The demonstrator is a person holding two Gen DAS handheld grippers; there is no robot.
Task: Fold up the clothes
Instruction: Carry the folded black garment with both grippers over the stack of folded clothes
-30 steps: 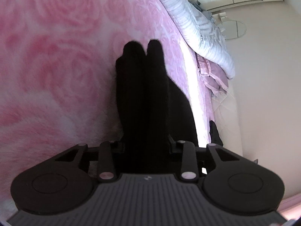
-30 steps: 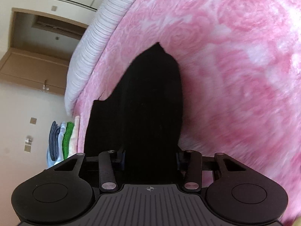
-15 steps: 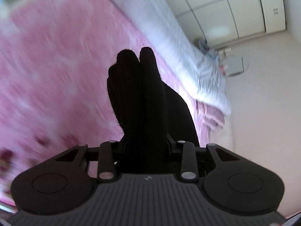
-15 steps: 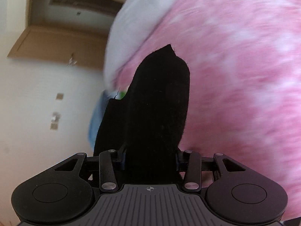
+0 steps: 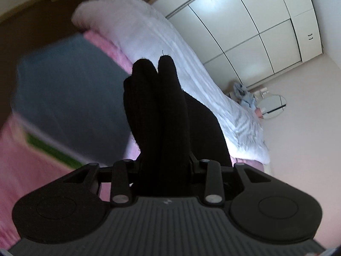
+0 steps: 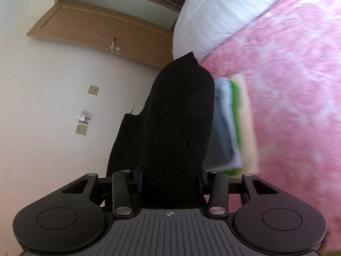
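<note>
Step in hand: carrying folded black garment (image 5: pixel 157 115) to the stack (image 5: pixel 70 104) of folded clothes on the pink bed (image 6: pixel 294 68). Left gripper (image 5: pixel 158 162) and right gripper (image 6: pixel 170 177) each clamp a bunched thickness of it, jaws partly apart; fingertips buried in cloth. Garment hangs clear of the bed, just beside the stack. Stack blurred; top layer probably grey-blue. Next: bring both ends level over the stack, lower flat, then release together
</note>
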